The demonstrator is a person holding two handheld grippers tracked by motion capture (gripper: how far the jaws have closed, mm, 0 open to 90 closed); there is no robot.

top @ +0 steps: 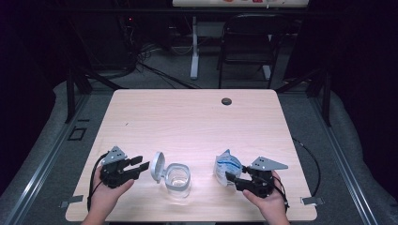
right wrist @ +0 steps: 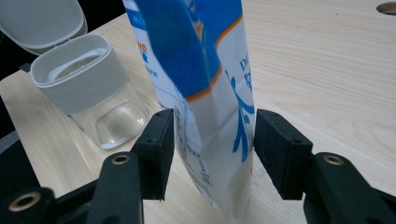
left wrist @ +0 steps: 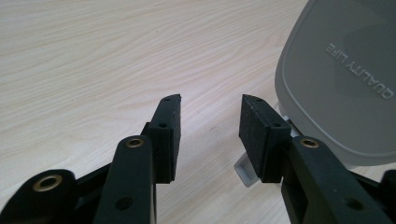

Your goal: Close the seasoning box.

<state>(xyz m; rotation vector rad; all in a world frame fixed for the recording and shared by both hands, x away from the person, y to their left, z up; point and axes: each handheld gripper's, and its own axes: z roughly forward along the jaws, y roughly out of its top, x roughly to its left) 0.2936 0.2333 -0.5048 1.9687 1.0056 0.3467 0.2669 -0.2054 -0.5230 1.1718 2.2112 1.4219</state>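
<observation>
Working, by the look of it, at filling the clear container point(top: 179, 181) from the blue-and-white pouch point(right wrist: 210, 93). Standing the pouch upright on the counter point(top: 197, 117), just right of the container and apart from it. Straddling it with the right gripper point(top: 231, 177), jaws wide: one pad brushing or nearly brushing the pouch's side, the other showing a gap, so not clamping anything. Holding the left gripper point(left wrist: 210, 105) low beside the raised grey lid point(left wrist: 341, 79), jaws wide too, with nothing between them and the lid just off one jaw's outer side.

Risking a topple first of all: balancing on a narrow base with a soft body and nothing pinching it, and likely tipping toward the container or flat onto the counter at any sideways nudge from a pad. Risking a spill as well, if open at the top; not managing to tell from these views whether sealed or cut. Risking, on closing too low or off-centre, crumpling the film and letting the pouch slide out on lifting.

Running a second danger on the left: knocking the hinged lid with the near jaw, swinging it down over the mouth just when needing it open. Or shoving the light, empty-looking container across the counter and into the unsupported pouch.
</observation>
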